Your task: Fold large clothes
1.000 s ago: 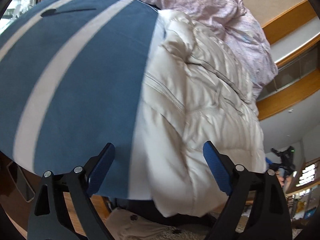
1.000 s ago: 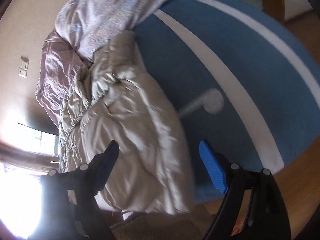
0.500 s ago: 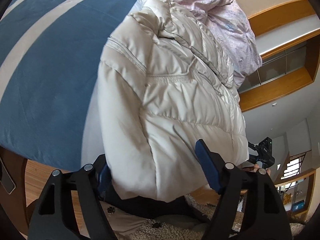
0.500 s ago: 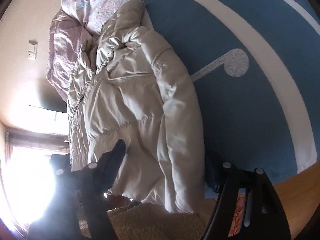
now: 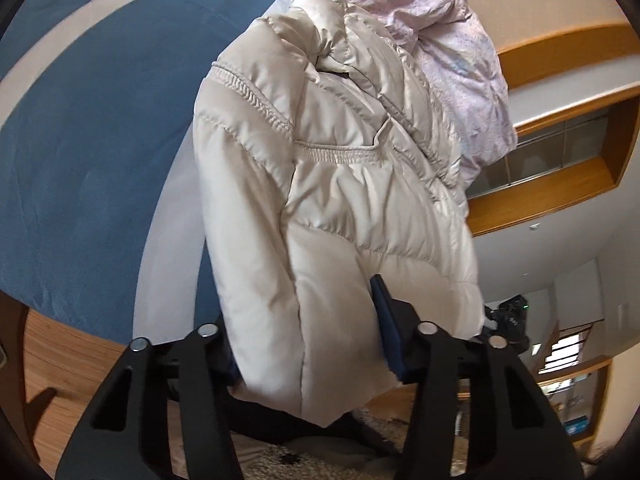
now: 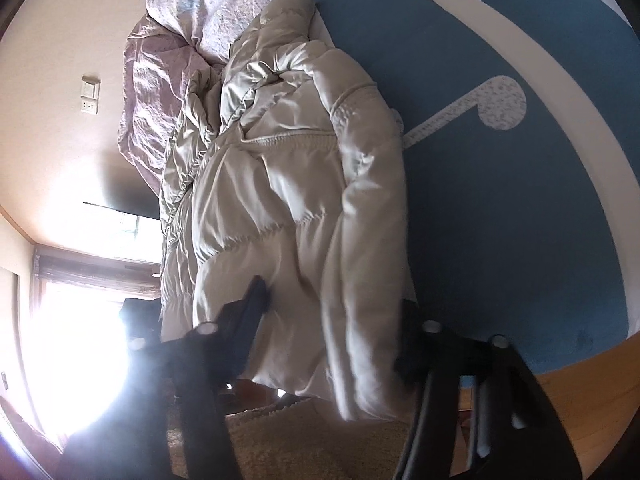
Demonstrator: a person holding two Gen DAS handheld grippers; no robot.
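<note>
Cream puffer jacket (image 5: 340,208) lies on the bed's blue cover (image 5: 92,152), its hem hanging over the near edge of the bed, its upper part against the crumpled pink quilt (image 5: 452,52) toward the far edge. We see our left gripper (image 5: 308,344) with its jaws just drawn in, both pads pressing one corner of the hem. Our right gripper (image 6: 332,344) has likewise been closing, and its fingers clench the hem's other corner, padding bulging between them. A white stripe (image 6: 540,92) and a pale music note (image 6: 496,104) mark the cover beside the jacket. A shaggy rug (image 6: 312,440) lies below.
</note>
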